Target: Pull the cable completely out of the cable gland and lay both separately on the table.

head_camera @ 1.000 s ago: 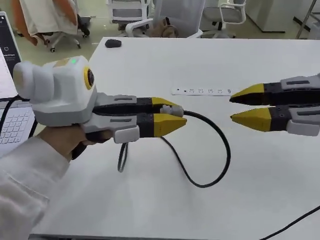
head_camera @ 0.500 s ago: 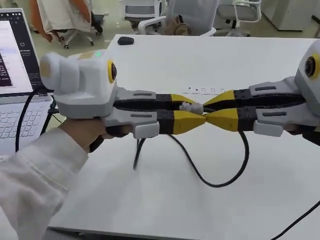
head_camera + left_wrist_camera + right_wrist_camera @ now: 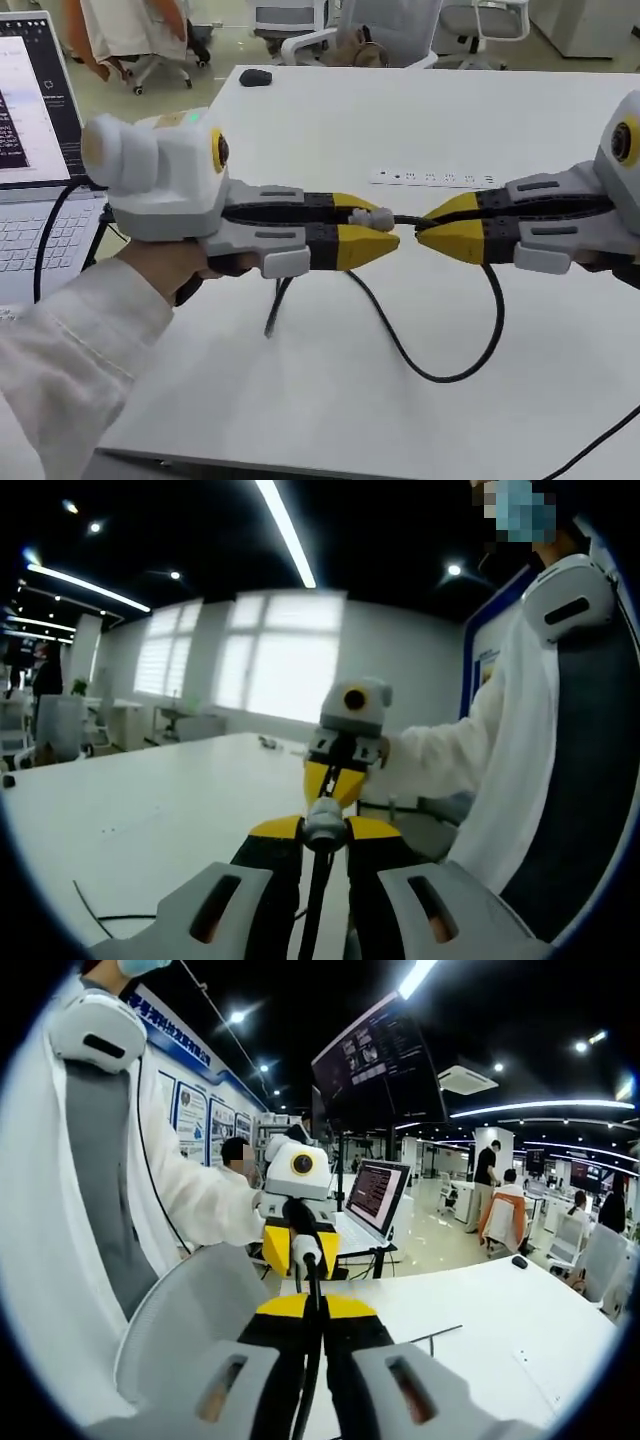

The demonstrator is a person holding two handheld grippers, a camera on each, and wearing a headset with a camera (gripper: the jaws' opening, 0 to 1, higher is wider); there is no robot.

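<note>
Black and limp, the cable looks light and bendy, so a hold close beside the small, hard cable gland should suit a straight pull. The left hand-held gripper clamps the gland above the bench; the right hand-held gripper, just right of it, pinches the cable, whose slack loops nearer.

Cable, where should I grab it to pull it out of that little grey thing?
Grab the black cable on the short straight bit just outside the gland, coming from the side opposite the left gripper holding the gland. A pull there should run straight along the hole. The right gripper is shut on that spot.
</note>
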